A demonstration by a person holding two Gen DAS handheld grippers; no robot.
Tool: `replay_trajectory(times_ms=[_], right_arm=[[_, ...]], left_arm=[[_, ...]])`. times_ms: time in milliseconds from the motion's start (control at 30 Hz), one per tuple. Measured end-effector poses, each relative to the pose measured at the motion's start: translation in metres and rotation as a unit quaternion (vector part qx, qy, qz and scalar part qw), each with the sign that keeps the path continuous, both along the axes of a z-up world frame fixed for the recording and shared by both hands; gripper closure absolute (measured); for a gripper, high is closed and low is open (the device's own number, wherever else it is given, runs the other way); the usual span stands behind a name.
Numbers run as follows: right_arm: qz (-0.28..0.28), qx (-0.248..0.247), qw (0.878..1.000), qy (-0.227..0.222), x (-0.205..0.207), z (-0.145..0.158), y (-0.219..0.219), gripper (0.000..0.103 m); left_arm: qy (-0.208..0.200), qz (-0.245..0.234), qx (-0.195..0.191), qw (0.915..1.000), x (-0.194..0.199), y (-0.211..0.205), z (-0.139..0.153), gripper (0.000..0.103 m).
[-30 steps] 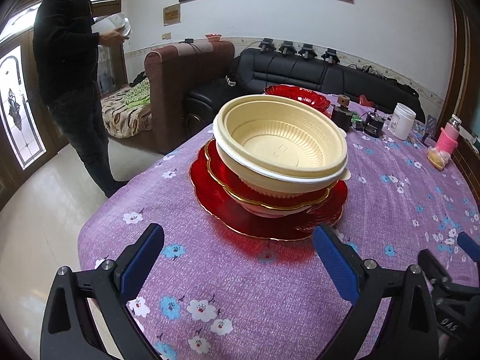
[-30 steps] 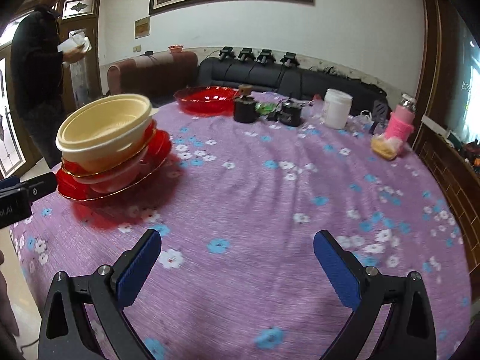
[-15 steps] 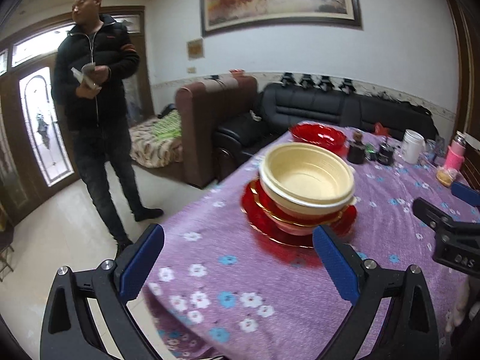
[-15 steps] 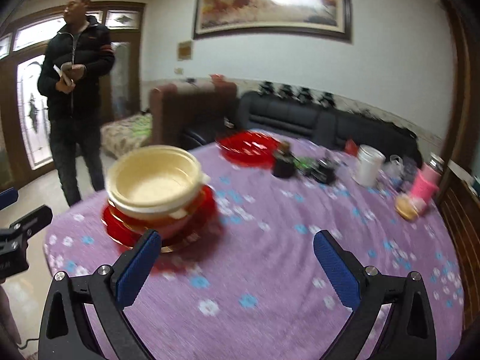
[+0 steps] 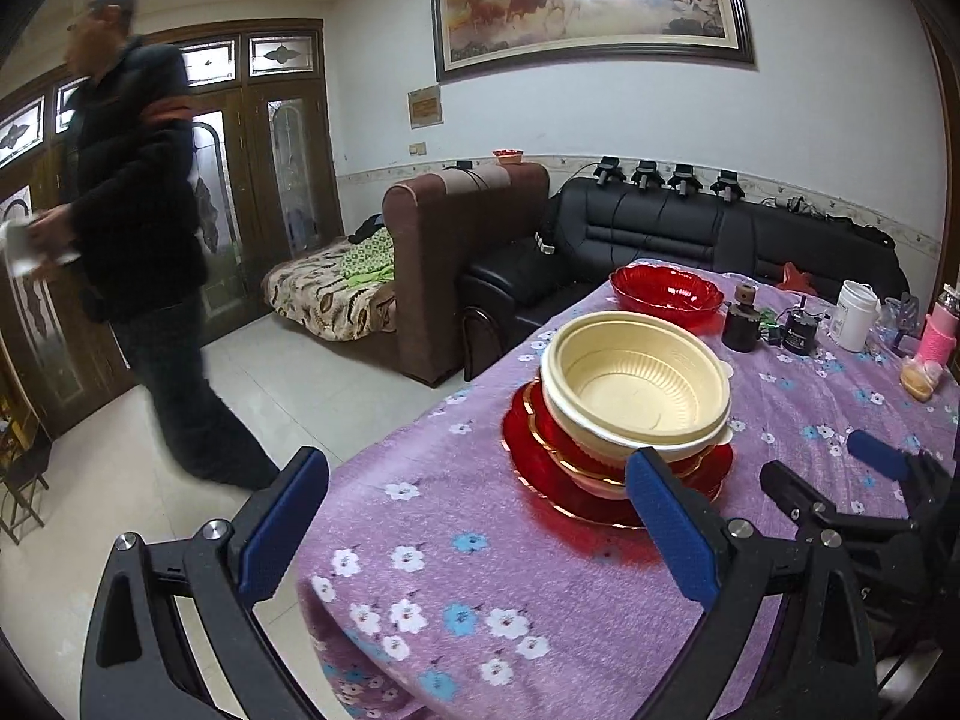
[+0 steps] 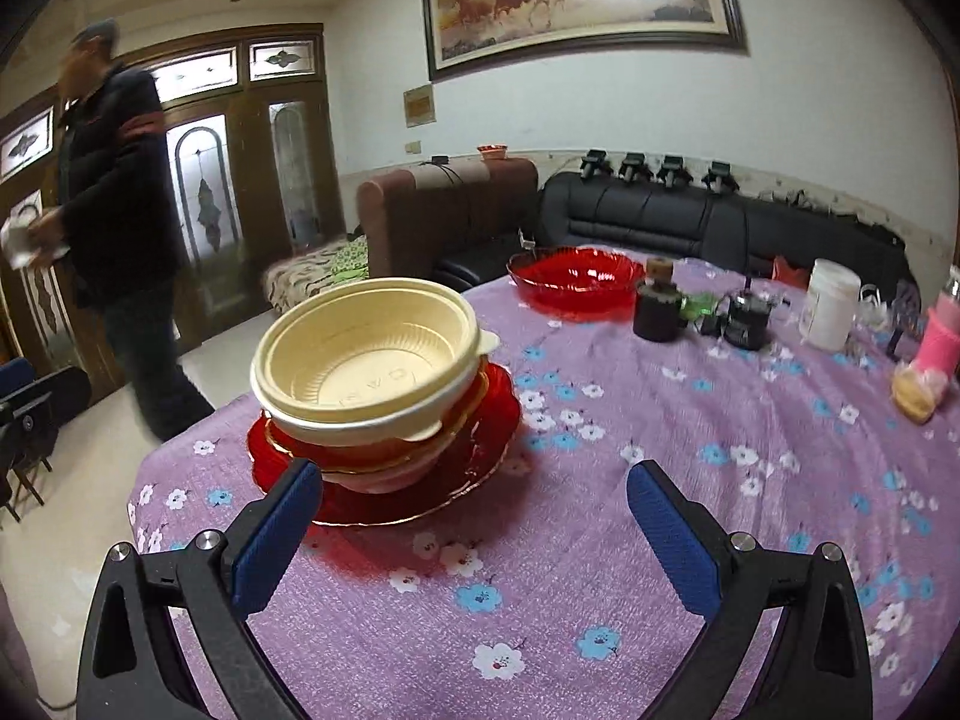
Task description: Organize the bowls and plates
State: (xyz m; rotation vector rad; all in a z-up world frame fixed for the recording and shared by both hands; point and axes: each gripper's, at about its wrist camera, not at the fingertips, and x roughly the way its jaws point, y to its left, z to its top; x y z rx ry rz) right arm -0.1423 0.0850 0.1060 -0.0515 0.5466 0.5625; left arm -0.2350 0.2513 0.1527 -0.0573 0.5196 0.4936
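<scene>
A cream bowl [image 5: 637, 381] [image 6: 366, 354] tops a stack of a white bowl and red gold-rimmed plates [image 5: 543, 480] [image 6: 474, 468] near the table's left edge. A separate red glass bowl [image 5: 666, 289] [image 6: 573, 279] sits farther back. My left gripper [image 5: 477, 519] is open and empty, held back from the stack over the table's near-left edge. My right gripper [image 6: 474, 531] is open and empty, just in front of the stack. In the left wrist view the right gripper [image 5: 864, 474] shows at the right.
The purple flowered tablecloth [image 6: 690, 438] covers the table. At the back stand a dark jar [image 6: 657, 306], small devices [image 6: 744, 318], a white tub [image 6: 831, 303], a pink bottle [image 6: 939, 342] and a bun [image 6: 915, 393]. A person [image 5: 138, 240] walks on the floor at the left. Sofas [image 5: 660, 228] stand behind.
Both grippers have drawn back and up from the stack over the last second, still open. The person at the left has moved along the floor.
</scene>
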Motion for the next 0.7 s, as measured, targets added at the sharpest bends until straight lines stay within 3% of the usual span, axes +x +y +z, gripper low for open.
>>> replay_trajectory(times_ms=[267,433,700], right_arm=[[-0.001,-0.012,1.000,0.009,0.004,-0.019,0.002,0.000],[0.007,-0.011,0.999,0.033,0.007,-0.030,0.004,0.000],[-0.002,-0.003,0.999,0.033,0.012,-0.032,-0.001,0.000]], left_arm=[[0.009,-0.002,0.005,0.9999,0.006,0.000,-0.004,0.003],[0.004,0.025,0.011,0.9996,-0.007,0.009,0.003,0.003],[-0.006,0.077,0.008,0.9969,-0.038,0.024,0.016,0.003]])
